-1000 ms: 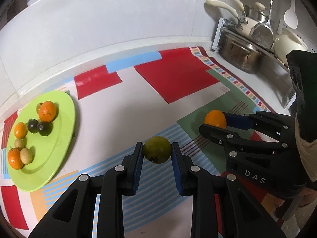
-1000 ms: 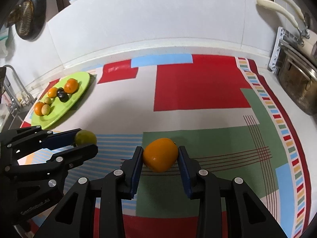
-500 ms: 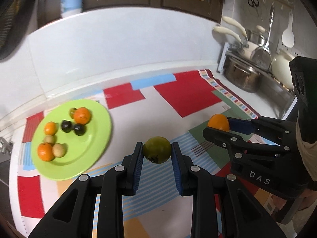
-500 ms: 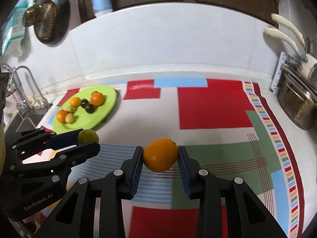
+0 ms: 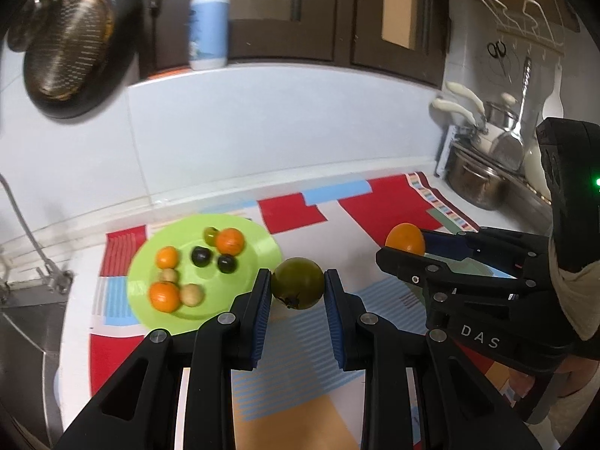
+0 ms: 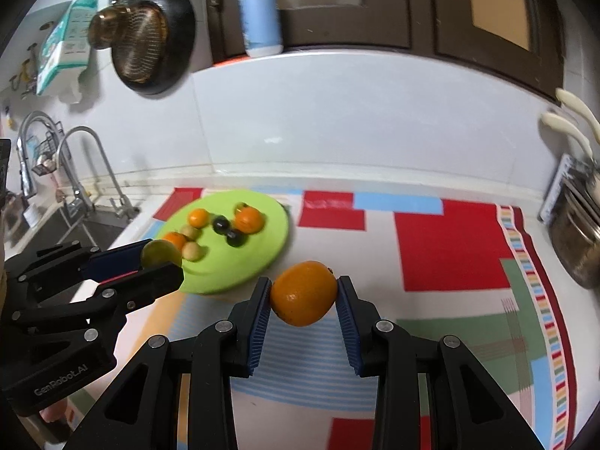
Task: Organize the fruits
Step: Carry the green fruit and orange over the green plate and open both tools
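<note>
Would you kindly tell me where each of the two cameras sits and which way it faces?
Left wrist view: on the left tongs, looking forward and down along its fingers, which clamp a green fruit; the right tongs show at right.
Right wrist view: on the right tongs, looking forward and down at the orange it clamps; the left tongs show at left.
Shared: the green plate of fruit, patterned mat, and blue bottle.

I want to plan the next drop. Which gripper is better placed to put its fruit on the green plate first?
Left. The left gripper holds the green fruit right beside the green plate; the right gripper, with the orange, is farther away.
</note>
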`<state>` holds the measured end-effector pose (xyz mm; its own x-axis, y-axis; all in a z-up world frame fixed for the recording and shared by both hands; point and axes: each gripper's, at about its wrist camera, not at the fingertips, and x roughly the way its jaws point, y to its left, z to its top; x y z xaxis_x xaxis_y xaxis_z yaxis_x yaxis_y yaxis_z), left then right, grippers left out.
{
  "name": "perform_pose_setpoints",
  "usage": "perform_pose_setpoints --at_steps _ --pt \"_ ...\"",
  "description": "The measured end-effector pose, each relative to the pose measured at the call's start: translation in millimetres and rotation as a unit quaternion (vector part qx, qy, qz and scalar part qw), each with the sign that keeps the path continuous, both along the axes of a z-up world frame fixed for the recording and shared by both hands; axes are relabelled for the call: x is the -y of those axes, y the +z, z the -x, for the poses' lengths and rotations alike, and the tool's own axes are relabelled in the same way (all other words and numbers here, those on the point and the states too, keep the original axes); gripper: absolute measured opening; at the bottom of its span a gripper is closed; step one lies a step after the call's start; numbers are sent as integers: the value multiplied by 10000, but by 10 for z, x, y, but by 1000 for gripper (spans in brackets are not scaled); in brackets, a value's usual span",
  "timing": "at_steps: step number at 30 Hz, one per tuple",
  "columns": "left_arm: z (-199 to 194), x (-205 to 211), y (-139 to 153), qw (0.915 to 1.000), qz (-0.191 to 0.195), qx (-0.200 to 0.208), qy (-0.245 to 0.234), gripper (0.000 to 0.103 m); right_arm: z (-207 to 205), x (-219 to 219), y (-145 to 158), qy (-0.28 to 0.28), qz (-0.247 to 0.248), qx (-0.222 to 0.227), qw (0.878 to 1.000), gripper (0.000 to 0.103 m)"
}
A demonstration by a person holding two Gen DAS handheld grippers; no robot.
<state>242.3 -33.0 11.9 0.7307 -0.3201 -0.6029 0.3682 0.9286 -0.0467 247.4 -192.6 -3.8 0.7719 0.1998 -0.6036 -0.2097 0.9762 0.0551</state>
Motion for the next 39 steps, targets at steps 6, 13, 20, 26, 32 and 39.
perform_pose_setpoints --at_steps 6,13,20,26,32,39 --pt "-17 -289 43 9998 -6 68 200 28 -74 -303 79 210 -14 97 9997 36" --pt "-80 -609 18 9991 -28 31 414 28 -186 -613 91 372 -62 94 9992 36" --pt "-163 -864 -54 9986 -119 -60 519 28 -324 -847 10 435 -86 -29 9990 36" --pt "-285 -1006 -140 9986 -129 -173 475 28 -454 -1014 -117 427 -40 -208 9989 36" --pt "-500 -1049 -220 9989 -106 -303 336 28 -590 -1090 -220 386 -6 -392 9985 36" --pt "-772 -991 -301 9987 -57 -453 212 28 -799 -1099 -293 360 -2 -588 9976 36"
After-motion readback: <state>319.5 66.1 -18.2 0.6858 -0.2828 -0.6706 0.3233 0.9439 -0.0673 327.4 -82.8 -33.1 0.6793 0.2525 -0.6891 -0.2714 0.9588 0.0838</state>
